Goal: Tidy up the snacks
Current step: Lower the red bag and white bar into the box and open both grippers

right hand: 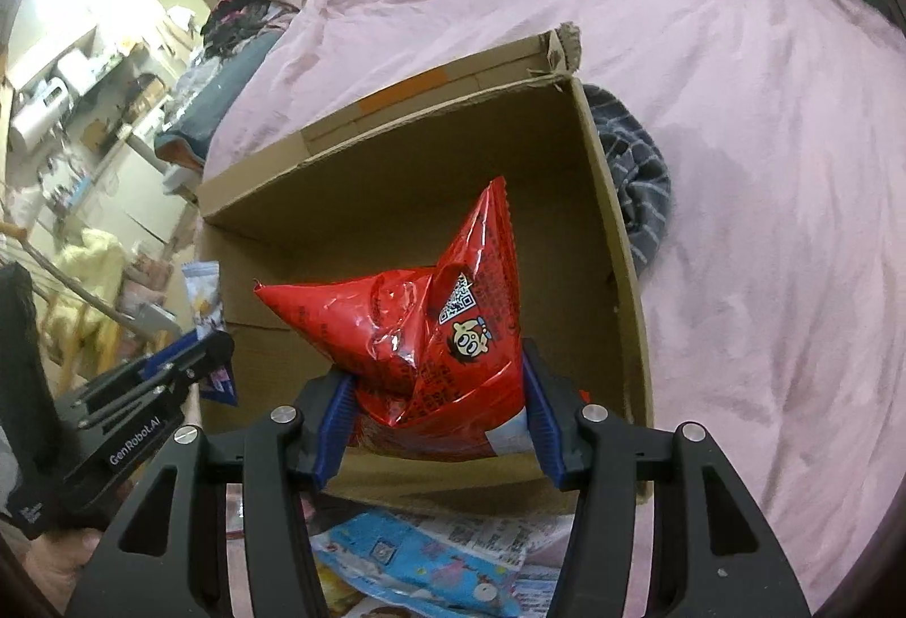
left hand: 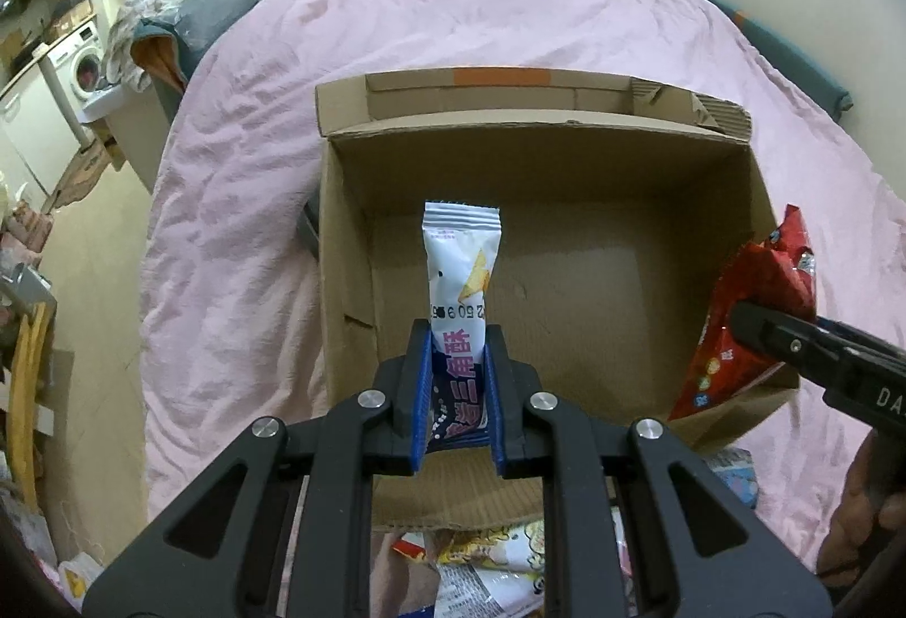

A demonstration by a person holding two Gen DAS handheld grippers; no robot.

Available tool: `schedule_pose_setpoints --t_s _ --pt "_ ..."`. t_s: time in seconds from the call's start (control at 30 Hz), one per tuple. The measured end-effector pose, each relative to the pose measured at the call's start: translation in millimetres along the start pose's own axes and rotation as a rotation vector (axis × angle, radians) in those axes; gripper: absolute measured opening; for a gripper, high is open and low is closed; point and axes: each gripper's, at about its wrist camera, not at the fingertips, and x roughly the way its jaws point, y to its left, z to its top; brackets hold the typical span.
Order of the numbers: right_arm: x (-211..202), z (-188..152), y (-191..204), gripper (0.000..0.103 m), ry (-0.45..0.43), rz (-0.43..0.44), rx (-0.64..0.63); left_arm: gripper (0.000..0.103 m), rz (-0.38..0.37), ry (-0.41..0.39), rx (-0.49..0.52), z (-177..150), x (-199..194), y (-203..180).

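White packet (left hand: 458, 278) clamped in left gripper (left hand: 457, 391), red bag (right hand: 430, 335) in right gripper (right hand: 436, 420), both over box (left hand: 566, 153).

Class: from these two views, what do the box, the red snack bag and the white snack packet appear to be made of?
Box: corrugated cardboard, matte brown; fluted torn edges show.
Red snack bag: probably thin plastic film, glossy; creases glint.
White snack packet: likely plastic or foil laminate, smooth, with a crimped, ribbed end seal.

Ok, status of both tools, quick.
Left tool: closed on the white snack packet, held over the cardboard box.
Right tool: closed on the red snack bag, over the same box.
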Motion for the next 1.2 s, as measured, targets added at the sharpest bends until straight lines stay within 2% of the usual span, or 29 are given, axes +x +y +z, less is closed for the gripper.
schedule_pose_setpoints --t_s 0.13,0.33,0.57,0.67,0.73,0.9,0.97,1.03,1.07,1.13,1.2 --pt "7.6 2.2 1.0 0.057 0.015 0.0 -0.01 0.014 -0.005 0.01 -0.031 1.4 4.0 4.5" --pt "23.8 -1.1 -3.0 0.059 0.071 -0.007 0.009 0.014 -0.017 0.025 -0.026 0.6 8.0 3.4" --pt "28.7 -3.1 -1.1 0.062 0.094 -0.002 0.015 0.015 -0.02 0.043 -0.005 -2.2 9.7 -1.3" --pt "30.9 -0.7 -1.5 0.072 0.1 0.001 0.025 0.017 -0.015 0.044 0.002 -3.2 9.9 -2.7" --pt "30.1 -0.6 -2.0 0.072 0.094 -0.001 0.026 0.029 -0.016 0.045 0.001 -4.1 9.9 -3.0" --pt "29.4 -0.5 -2.3 0.072 0.091 0.006 0.026 0.039 -0.01 0.029 0.003 -4.4 6.0 -2.9" --pt "27.8 -0.1 -2.7 0.072 0.084 0.006 0.023 0.047 -0.011 0.022 -0.001 -4.7 3.9 -2.2" --pt "25.9 0.8 -3.0 0.075 0.072 0.004 0.023 0.062 -0.021 0.012 -0.011 -4.6 0.9 -0.5" --pt "24.0 1.3 -3.4 0.076 0.061 0.008 0.025 0.064 -0.023 0.005 -0.013 -4.8 -0.5 -0.1" --pt "19.8 1.4 -2.9 0.084 0.042 0.011 0.024 0.073 -0.014 -0.008 -0.017 -4.3 -2.8 1.1" --pt "15.1 1.9 -2.7 0.094 0.017 0.011 0.02 0.077 -0.006 -0.018 -0.024 -3.6 -4.5 2.0"
